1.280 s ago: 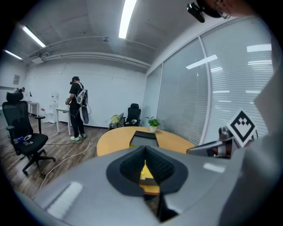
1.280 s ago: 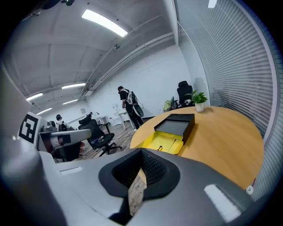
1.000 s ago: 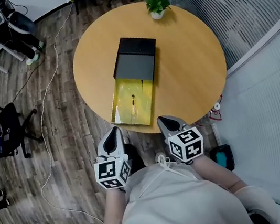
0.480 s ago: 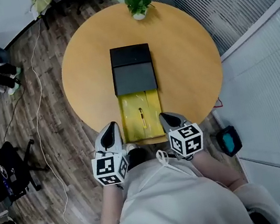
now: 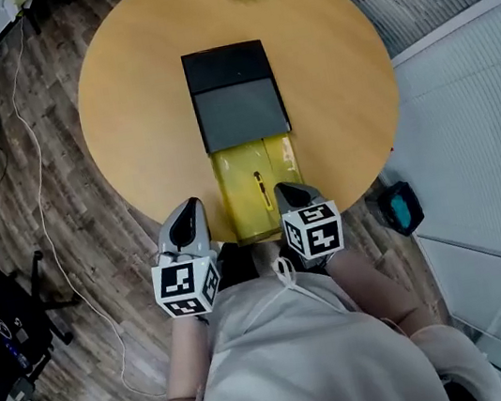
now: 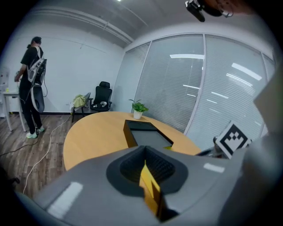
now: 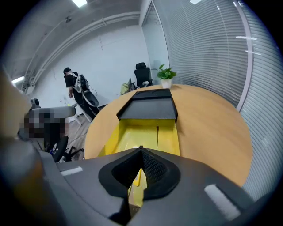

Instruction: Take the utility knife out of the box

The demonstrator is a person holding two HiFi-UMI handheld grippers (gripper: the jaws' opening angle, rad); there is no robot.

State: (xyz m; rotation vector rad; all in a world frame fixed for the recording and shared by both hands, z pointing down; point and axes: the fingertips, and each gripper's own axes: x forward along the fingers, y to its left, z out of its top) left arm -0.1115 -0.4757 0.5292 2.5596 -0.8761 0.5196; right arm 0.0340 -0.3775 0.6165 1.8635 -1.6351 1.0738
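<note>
1. Your left gripper [image 5: 189,207] and right gripper [image 5: 284,189] hang at the round worktop's [image 5: 336,85] near edge, jaws clenched on nothing.
2. The utility knife [image 5: 261,189] lies in the box's [image 5: 234,93] pulled-out yellow tray [image 5: 237,164], between them.
3. Bare worktop flanks the box.
4. Your right gripper hides the tray's near right corner.
</note>
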